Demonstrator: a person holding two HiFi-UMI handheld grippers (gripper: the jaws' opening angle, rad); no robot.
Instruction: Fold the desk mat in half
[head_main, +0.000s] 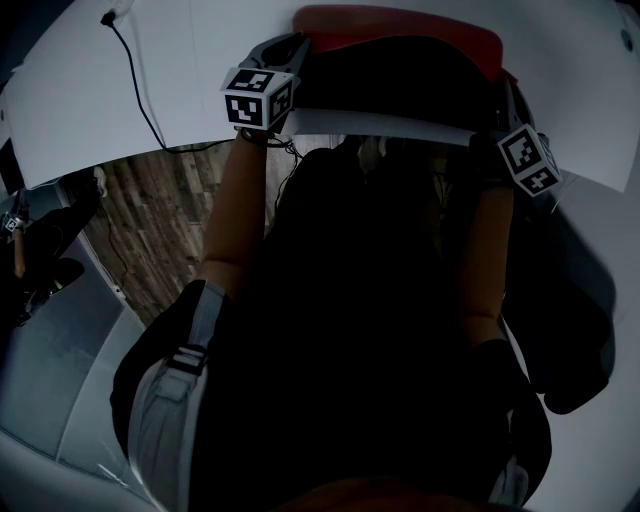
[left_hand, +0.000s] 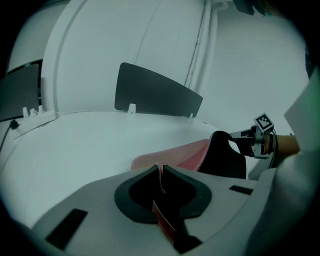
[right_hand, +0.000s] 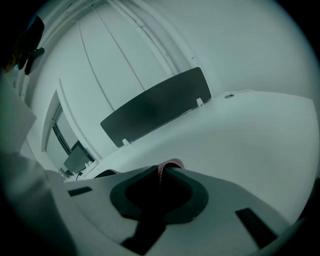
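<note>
The desk mat is red on one face (head_main: 400, 22) and black on the other, and it is lifted off the white desk (head_main: 150, 90) along its near edge. My left gripper (head_main: 297, 44) is shut on its left corner. In the left gripper view the stitched edge of the mat (left_hand: 172, 156) runs up between the left gripper's (left_hand: 161, 172) closed jaws. My right gripper (head_main: 504, 96) is shut on the right corner. The right gripper view shows a red tip of the mat (right_hand: 172, 162) just past the right gripper's (right_hand: 161, 175) jaws. The right gripper (left_hand: 240, 141) also appears from the left gripper view, at the mat's black fold.
A dark divider panel (left_hand: 155, 95) stands along the desk's far edge (right_hand: 155, 105). A black cable (head_main: 135, 85) crosses the desk at the left. Below the desk edge are wooden floor (head_main: 160, 210) and the person's dark-clothed body. A monitor (right_hand: 75, 157) sits far left.
</note>
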